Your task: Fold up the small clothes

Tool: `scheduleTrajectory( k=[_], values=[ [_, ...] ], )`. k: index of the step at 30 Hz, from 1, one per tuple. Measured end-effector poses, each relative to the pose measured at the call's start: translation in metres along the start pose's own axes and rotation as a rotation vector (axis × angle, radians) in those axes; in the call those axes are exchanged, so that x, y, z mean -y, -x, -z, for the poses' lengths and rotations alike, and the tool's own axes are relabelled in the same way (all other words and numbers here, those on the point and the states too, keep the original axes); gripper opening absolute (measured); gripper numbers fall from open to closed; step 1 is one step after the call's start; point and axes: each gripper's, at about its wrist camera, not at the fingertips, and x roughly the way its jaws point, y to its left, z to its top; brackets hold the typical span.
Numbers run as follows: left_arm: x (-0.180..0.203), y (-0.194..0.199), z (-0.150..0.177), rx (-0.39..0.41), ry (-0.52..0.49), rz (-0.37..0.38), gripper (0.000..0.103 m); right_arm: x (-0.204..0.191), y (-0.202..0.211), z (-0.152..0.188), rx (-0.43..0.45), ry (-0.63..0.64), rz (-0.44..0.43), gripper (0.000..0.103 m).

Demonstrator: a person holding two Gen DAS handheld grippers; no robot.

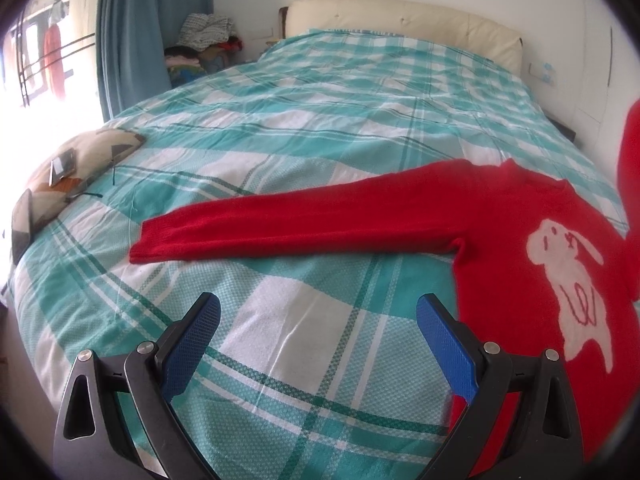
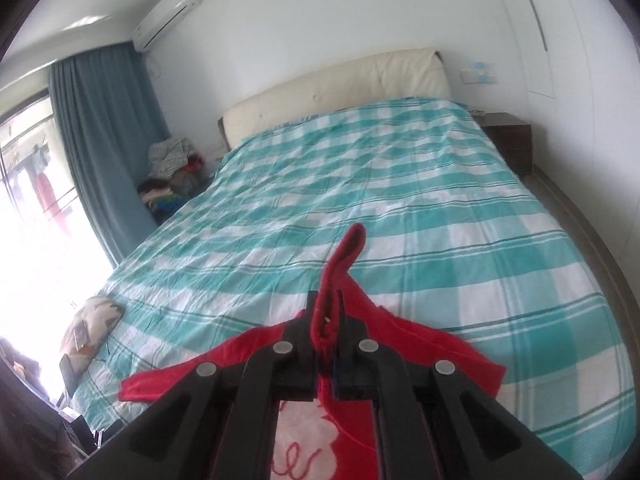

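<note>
Lying flat, red sweater (image 1: 500, 216), white-animal front.

Bedspread (image 1: 320, 120) open beyond sweater (image 1: 500, 216) — cushion (image 1: 80, 168) at left edge.

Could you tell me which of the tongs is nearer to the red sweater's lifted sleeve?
Right. The right tongs are shut on the lifted sleeve itself. The left tongs hang open over the plaid bedcover, beside the sweater's body, touching nothing.

Two wide fisheye views. The left wrist camera looks along its fingers (image 1: 192, 344), low over the bed (image 1: 280, 128), toward the headboard (image 1: 400, 20). The right wrist camera sits higher, tilted, facing the same headboard and curtain (image 2: 104, 136).
</note>
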Motion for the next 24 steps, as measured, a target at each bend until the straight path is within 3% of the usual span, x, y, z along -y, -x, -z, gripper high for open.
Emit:
scheduleTrajectory(
  k=[2,3,5,7,9,12,18,24],
  values=[
    [0.002,-0.003,0.0,-0.009,-0.011,-0.003,0.099,-0.014,-0.036,0.014,-0.075,-0.013,-0.062,0.009],
    [0.003,-0.004,0.0,-0.014,-0.013,-0.003,0.099,-0.015,-0.055,0.023,-0.119,-0.027,-0.117,0.016],
    [0.002,-0.007,0.0,-0.024,-0.011,-0.003,0.099,-0.017,-0.078,0.037,-0.178,-0.076,-0.224,0.068],
    [0.0,-0.009,-0.001,-0.03,0.0,-0.003,0.099,-0.016,-0.082,0.052,-0.192,-0.124,-0.313,0.071],
    [-0.001,-0.01,-0.002,-0.037,0.012,-0.002,0.099,-0.013,-0.081,0.063,-0.203,-0.145,-0.331,0.071],
    [-0.002,-0.014,-0.001,-0.056,0.023,-0.002,0.099,0.007,-0.062,0.076,-0.199,-0.12,-0.244,0.071],
    [0.007,-0.023,0.007,-0.094,-0.013,-0.011,0.099,0.06,-0.003,0.141,-0.157,0.098,0.127,0.072],
    [0.016,-0.035,0.016,-0.147,-0.054,-0.034,0.1,0.119,0.051,0.216,-0.14,0.054,0.301,0.072]
  ],
)
